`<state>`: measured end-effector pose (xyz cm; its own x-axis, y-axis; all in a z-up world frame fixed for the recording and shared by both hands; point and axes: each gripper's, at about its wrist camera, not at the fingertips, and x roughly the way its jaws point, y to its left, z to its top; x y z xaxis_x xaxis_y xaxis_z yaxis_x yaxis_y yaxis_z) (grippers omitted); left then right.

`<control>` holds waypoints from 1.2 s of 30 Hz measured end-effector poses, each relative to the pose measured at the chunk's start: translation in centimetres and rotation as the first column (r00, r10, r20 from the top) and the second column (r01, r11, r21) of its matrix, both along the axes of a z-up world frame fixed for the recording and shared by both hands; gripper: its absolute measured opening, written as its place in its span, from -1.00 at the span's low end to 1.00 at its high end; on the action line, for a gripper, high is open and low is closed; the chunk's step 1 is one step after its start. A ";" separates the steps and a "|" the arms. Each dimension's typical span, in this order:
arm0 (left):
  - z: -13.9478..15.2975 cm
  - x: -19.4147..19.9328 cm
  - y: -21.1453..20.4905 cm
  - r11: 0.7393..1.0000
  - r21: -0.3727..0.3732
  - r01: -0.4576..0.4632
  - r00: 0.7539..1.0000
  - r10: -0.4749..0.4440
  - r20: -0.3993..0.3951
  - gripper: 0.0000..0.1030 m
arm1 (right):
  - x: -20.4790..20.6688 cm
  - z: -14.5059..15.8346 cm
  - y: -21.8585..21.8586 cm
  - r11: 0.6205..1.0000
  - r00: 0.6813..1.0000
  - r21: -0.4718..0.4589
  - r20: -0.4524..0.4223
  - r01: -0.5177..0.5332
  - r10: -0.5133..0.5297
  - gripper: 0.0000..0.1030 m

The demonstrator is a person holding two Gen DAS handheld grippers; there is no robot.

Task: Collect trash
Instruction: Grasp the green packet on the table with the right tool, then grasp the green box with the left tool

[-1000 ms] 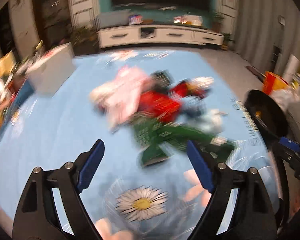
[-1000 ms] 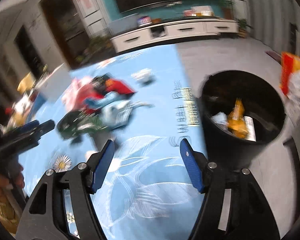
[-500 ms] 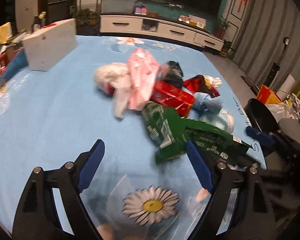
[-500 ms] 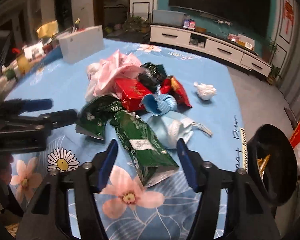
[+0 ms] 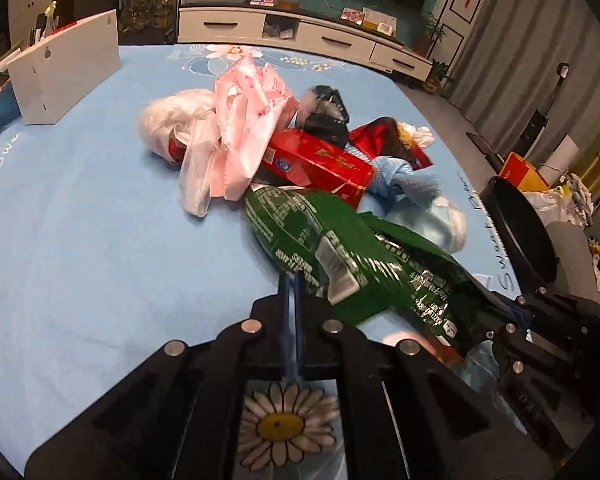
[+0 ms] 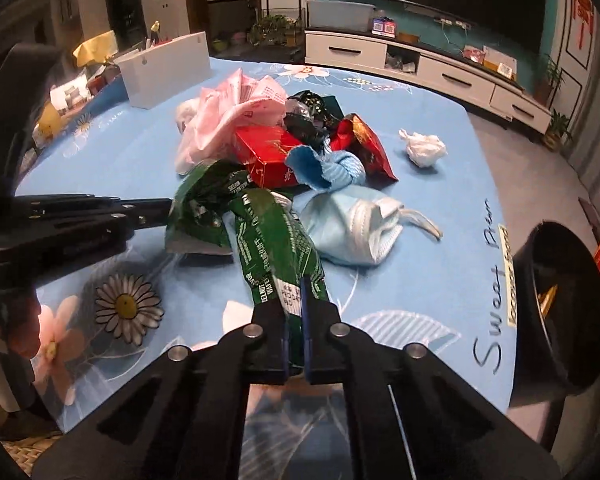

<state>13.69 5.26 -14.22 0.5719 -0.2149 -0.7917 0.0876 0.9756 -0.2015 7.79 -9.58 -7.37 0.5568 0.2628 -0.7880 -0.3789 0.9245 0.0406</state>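
Observation:
A pile of trash lies on the blue flowered tablecloth [image 5: 80,240]: a green foil wrapper [image 5: 340,248], a red box [image 5: 320,160], a pink plastic bag [image 5: 244,120], a blue cloth [image 5: 404,184], a face mask [image 6: 356,224], a red foil packet [image 6: 364,148] and a white wad [image 6: 422,148]. My left gripper [image 5: 291,280] is shut on the wrapper's left end. My right gripper [image 6: 296,300] is shut on the other end of the same green wrapper [image 6: 272,248]. The left gripper also shows in the right wrist view [image 6: 156,208].
A black trash bin [image 6: 556,292] stands off the table's right edge, with yellow trash inside. A white box [image 5: 64,68] stands at the table's far left. A white TV cabinet [image 5: 300,36] lines the back wall. Clutter sits beyond the left edge.
Both grippers went from wide open to shut, each closing on an end of the green wrapper. Both moved in toward the trash pile; the right one swung away from the bin.

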 end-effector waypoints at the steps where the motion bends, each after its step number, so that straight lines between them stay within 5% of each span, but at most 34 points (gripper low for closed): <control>1: 0.4 -0.4 0.0 1.000 -0.004 0.005 1.000 -0.005 0.008 -0.94 | -0.5 0.4 -0.4 1.000 1.000 0.017 0.000 0.003 -0.003 -0.91; 11: 5.9 -6.5 1.9 1.000 0.021 0.003 0.990 -0.006 0.141 -0.94 | -5.1 4.5 -3.8 0.986 0.996 0.155 0.055 0.059 -0.068 -0.91; 20: 7.7 -7.8 1.0 0.999 0.027 0.024 0.984 -0.028 0.177 -0.92 | -6.8 7.4 -6.9 0.961 0.979 0.246 0.121 0.127 -0.161 -0.91; 22: 7.0 -6.7 0.1 0.999 0.035 0.025 0.985 -0.031 0.169 -0.64 | -7.1 7.2 -7.9 0.953 0.976 0.265 0.113 0.150 -0.185 -0.91; 24: 5.8 -5.4 -1.2 0.998 0.055 0.024 0.989 -0.032 0.146 -0.04 | -7.2 6.9 -8.5 0.950 0.974 0.262 0.101 0.168 -0.200 -0.91; 28: 4.2 -2.9 -3.4 0.995 0.101 0.008 0.992 -0.020 0.127 0.08 | -7.4 6.5 -9.7 0.943 0.971 0.274 0.091 0.189 -0.221 -0.91; 32: 2.1 0.1 -4.7 0.983 0.184 -0.029 0.996 0.013 0.088 -0.01 | -7.2 6.1 -10.6 0.935 0.968 0.288 0.078 0.208 -0.239 -0.91; 36: 0.7 1.1 -4.0 0.980 0.190 -0.054 0.998 0.045 0.052 -0.67 | -7.2 5.9 -11.2 0.930 0.965 0.294 0.077 0.219 -0.252 -0.91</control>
